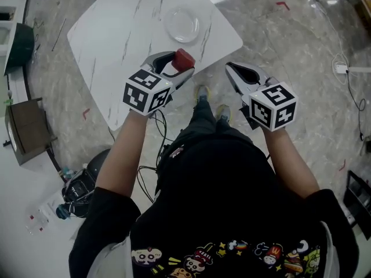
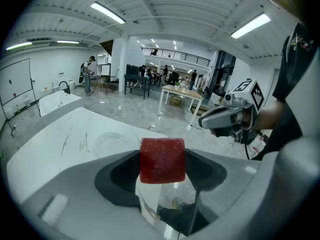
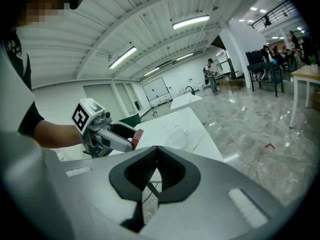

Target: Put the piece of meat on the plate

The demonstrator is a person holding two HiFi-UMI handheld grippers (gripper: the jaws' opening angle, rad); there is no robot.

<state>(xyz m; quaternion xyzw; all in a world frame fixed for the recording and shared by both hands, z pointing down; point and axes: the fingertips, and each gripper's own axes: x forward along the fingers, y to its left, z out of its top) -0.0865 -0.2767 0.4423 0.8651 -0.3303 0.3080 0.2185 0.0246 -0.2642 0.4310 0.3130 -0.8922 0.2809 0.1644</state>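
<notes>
Table (image 1: 116,36) far, plate (image 1: 182,23) on it. Left gripper (image 1: 181,66) pinching meat (image 1: 185,57), right gripper (image 1: 229,68) closed, empty. Carrying step; next: hover over plate, let go.

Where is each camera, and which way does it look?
Head view: on the person's head, looking down at table, plate and their torso.
Left gripper view: on the left hand-held gripper, looking past the meat at the plate; right arm shows.
Right gripper view: on the right hand-held gripper, looking at the table; left arm shows.
Shared: both gripper views see the plate.

Bright strip lights (image 2: 107,12), fisheye-warped edges
</notes>
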